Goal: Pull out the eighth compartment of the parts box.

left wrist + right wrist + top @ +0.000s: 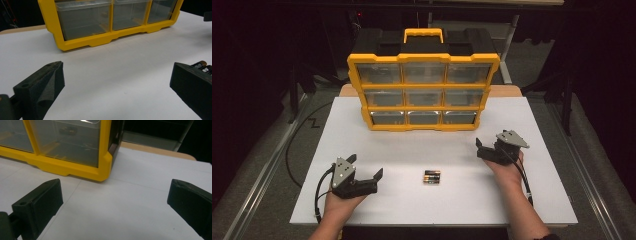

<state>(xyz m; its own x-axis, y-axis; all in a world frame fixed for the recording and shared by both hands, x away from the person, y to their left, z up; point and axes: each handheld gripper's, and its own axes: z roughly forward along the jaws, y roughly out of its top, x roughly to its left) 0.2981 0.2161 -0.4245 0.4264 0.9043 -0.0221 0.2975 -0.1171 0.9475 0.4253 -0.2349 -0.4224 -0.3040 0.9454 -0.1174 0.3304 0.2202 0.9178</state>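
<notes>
A yellow organizer (423, 92) with clear drawers stands upright at the back middle of the white board (362, 135). A few black-and-gold batteries (432, 177) lie side by side near the front middle. My left gripper (365, 166) rests open at the front left, the batteries a short way to its right. In the left gripper view the left gripper (116, 66) gapes wide over bare board, and the batteries (201, 65) peek from behind its right jaw. My right gripper (489, 142) is open at the right, and in its own view the right gripper (114, 182) faces the organizer's lower right corner (101, 168).
A black case with a yellow handle (423, 35) backs the organizer. A strip of wooden table (507, 91) shows behind the board. Cables trail from both grippers over the board's front edge (432, 223). Dark floor and metal frames surround the table.
</notes>
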